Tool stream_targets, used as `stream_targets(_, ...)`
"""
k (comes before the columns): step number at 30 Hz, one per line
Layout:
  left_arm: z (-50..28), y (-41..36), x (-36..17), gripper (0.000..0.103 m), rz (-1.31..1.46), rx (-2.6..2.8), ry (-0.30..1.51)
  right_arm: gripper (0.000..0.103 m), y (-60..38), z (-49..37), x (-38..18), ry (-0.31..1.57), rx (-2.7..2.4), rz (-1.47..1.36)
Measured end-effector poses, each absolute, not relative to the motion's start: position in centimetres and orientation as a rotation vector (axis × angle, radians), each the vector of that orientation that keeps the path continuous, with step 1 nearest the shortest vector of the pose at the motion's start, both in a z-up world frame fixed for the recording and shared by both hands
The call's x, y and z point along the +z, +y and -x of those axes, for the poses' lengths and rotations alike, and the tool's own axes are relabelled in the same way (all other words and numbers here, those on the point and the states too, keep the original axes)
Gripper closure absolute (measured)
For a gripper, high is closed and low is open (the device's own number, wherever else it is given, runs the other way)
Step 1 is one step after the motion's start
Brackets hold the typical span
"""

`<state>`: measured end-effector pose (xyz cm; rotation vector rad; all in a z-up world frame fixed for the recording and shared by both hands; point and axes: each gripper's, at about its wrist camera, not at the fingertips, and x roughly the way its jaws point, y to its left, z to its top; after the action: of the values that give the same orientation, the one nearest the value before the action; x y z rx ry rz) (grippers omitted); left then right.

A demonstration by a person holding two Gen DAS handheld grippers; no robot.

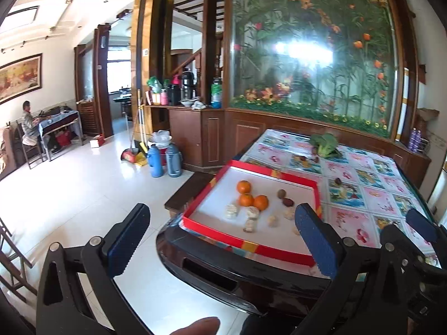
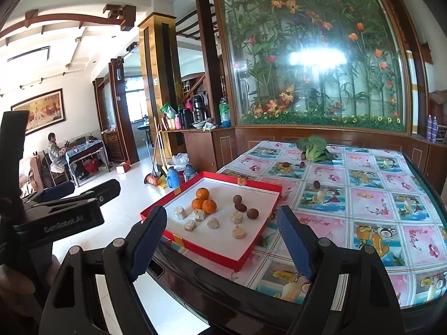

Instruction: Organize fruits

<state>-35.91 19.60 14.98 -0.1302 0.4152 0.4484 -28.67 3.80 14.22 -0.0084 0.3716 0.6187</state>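
Left tool jaws apart, empty, short of surface edge. Right tool jaws apart, empty. Ahead: red tray near surface corner holding three oranges, brown fruits, pale pieces. Greens far side.

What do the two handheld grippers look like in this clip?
Both are black plastic frames with silver pivot pins and triangular cutouts. Each finger carries a blue pad with a ridged, sawtooth face. The left gripper bears pale lettering on its side in the right wrist view. The right gripper looks the same. No cables or sleeves show.
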Motion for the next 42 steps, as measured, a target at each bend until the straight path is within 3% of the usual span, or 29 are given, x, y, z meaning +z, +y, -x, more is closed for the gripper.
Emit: stream_targets(42, 36.0, 19.9, 13.9, 0.000, 0.081, 0.443, 0.430, 0.022, 5.9, 29.3, 13.8, 0.393, 0.672, 0.051)
